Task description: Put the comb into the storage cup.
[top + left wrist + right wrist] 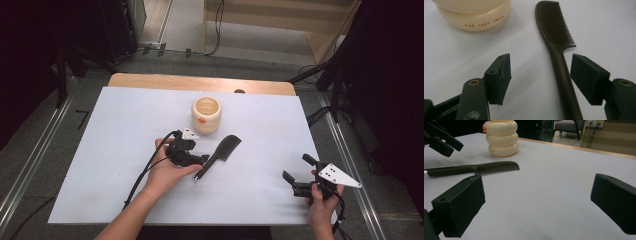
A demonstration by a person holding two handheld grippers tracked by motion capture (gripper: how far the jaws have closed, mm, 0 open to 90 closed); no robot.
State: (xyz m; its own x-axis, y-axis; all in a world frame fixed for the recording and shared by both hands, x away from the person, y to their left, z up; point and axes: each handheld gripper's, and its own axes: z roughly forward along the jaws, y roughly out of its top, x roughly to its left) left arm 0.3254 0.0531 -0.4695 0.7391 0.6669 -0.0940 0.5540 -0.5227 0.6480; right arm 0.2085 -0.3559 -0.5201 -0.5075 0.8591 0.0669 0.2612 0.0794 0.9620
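Note:
A dark comb [220, 154] lies flat on the white table [110, 165], teeth end toward a cream ring-stacked pot [206, 115] with an orange spot. My left gripper [202, 160] is open at the comb's handle end. In the left gripper view the comb handle [561, 70] lies between the open jaws of my left gripper [544, 72], nearer the right one, untouched, and the pot [474, 17] is ahead. My right gripper [297, 168] stands open near the table's right front corner. It [540, 202] holds nothing and looks toward the comb [474, 168], the pot [502, 137] and the left gripper [441, 140].
The white sheet leaves a strip of wooden tabletop [200, 82] bare at the far edge. Bare white surface lies between the two grippers. Dark stands and cables [330, 75] flank the table on the floor.

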